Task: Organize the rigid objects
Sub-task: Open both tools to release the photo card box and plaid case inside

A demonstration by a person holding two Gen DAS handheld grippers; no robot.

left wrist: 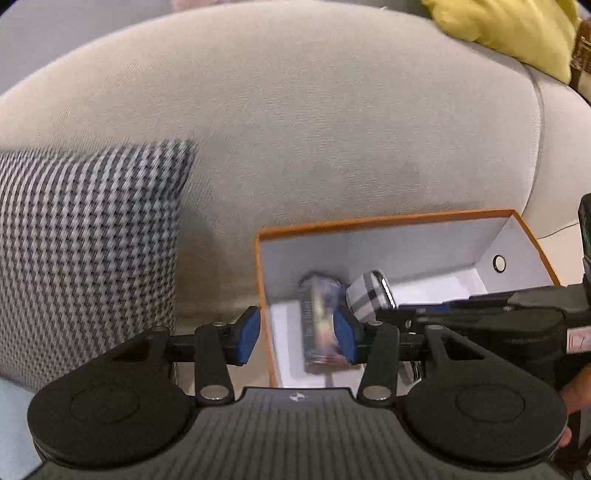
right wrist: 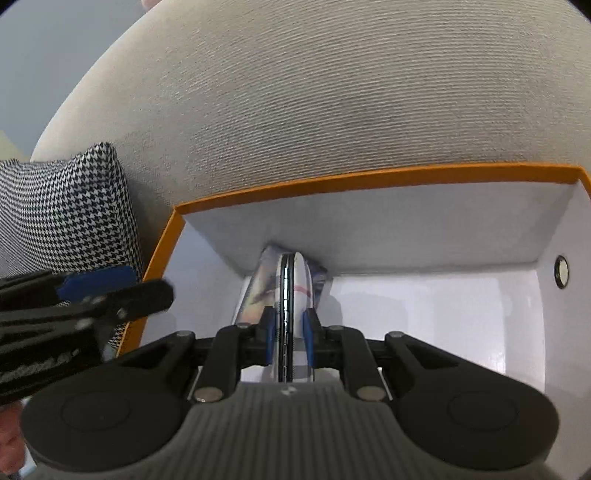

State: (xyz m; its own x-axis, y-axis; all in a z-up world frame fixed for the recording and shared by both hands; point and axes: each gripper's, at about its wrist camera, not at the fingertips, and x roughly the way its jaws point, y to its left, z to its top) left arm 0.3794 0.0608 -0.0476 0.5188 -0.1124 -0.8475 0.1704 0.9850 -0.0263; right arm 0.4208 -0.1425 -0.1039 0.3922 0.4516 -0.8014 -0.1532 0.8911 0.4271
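Note:
An orange-rimmed white box (left wrist: 388,220) stands on a beige sofa; it also shows in the right wrist view (right wrist: 369,179). Inside lies a shiny book-like pack (left wrist: 319,317), also seen in the right wrist view (right wrist: 258,288). My right gripper (right wrist: 289,339) is shut on a plaid-patterned flat case (right wrist: 299,280) and holds it edge-on inside the box, over the pack. The case shows in the left wrist view (left wrist: 365,295). My left gripper (left wrist: 297,338) is open and empty, its fingers astride the box's left wall.
A black-and-white houndstooth cushion (left wrist: 85,251) leans against the sofa back (left wrist: 295,110) left of the box. A yellow cushion (left wrist: 509,26) lies at the upper right. The box wall has a round grommet hole (right wrist: 561,271).

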